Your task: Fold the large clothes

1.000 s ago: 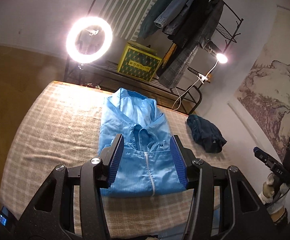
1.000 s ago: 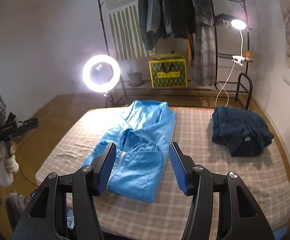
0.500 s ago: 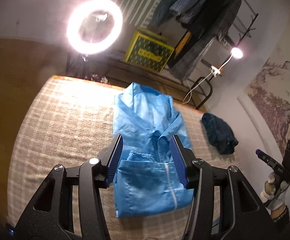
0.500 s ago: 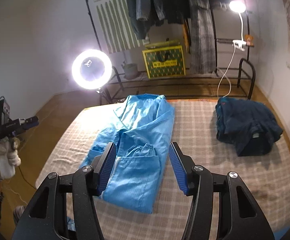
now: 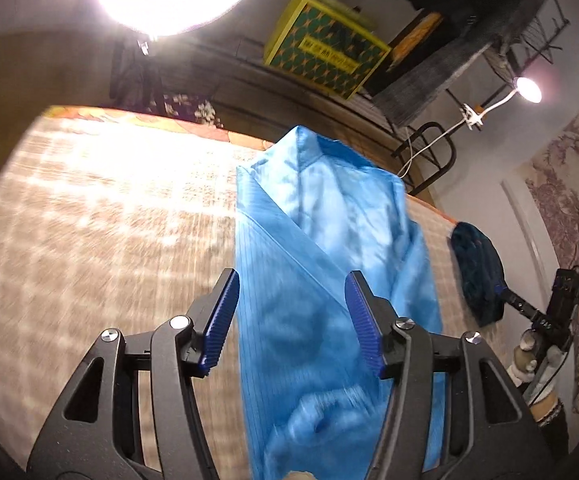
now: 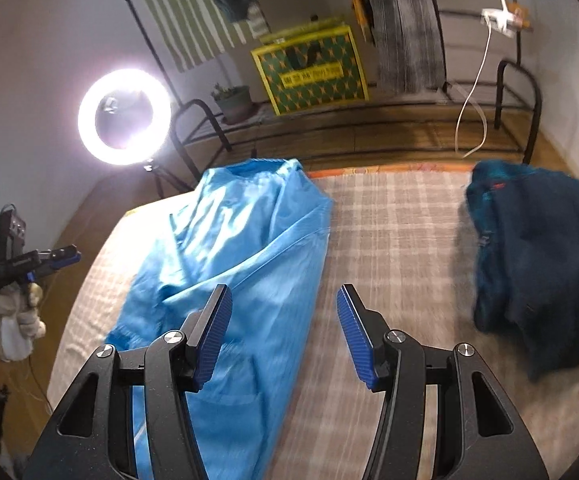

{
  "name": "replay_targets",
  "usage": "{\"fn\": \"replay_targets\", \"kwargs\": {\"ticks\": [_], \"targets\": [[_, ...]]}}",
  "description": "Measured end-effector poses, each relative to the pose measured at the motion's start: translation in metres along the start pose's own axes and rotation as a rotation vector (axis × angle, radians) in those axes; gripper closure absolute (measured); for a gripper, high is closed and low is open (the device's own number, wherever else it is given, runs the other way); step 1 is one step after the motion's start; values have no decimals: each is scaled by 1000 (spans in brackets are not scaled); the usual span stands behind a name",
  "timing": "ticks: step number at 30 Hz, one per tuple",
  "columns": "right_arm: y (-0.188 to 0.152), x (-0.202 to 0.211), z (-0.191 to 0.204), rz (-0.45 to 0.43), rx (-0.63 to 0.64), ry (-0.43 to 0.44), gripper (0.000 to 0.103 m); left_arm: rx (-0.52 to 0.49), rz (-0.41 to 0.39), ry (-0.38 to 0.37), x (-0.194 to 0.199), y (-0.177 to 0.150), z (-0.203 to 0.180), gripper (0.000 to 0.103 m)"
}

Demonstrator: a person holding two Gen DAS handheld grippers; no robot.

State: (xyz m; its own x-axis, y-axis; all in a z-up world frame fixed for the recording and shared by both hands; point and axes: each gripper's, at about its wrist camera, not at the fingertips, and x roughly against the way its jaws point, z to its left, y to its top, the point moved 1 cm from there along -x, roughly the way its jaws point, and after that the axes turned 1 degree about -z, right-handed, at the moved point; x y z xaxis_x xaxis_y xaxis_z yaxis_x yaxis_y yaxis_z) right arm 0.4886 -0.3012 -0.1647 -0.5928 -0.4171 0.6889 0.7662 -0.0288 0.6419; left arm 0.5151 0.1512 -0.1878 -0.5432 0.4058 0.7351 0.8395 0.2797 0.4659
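Observation:
A bright blue jacket (image 5: 329,264) lies partly folded lengthwise on the checked bed cover (image 5: 101,232); it also shows in the right wrist view (image 6: 245,264). My left gripper (image 5: 291,324) is open and empty, hovering above the jacket's middle. My right gripper (image 6: 283,334) is open and empty, above the jacket's right edge. Each gripper also shows in the other's view, held in a gloved hand: the right one (image 5: 529,308), the left one (image 6: 49,260).
A folded dark blue garment (image 6: 537,264) lies on the bed to the right, also seen in the left wrist view (image 5: 477,272). Behind the bed stand a ring light (image 6: 123,118), a yellow box (image 6: 309,68), a clothes rack and a clip lamp (image 5: 527,90).
Both grippers have moved forward and lower over the bed. The jacket looms larger and the views are motion-blurred. Both stay open.

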Motion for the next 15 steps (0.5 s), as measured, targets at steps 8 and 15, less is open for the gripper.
{"fn": "replay_targets", "kwargs": {"ticks": [8, 15], "targets": [[21, -94, -48, 61, -98, 88, 49, 89, 72, -81, -95, 34, 40, 47], [28, -137, -57, 82, -137, 173, 49, 118, 74, -136, -130, 43, 50, 47]]}}
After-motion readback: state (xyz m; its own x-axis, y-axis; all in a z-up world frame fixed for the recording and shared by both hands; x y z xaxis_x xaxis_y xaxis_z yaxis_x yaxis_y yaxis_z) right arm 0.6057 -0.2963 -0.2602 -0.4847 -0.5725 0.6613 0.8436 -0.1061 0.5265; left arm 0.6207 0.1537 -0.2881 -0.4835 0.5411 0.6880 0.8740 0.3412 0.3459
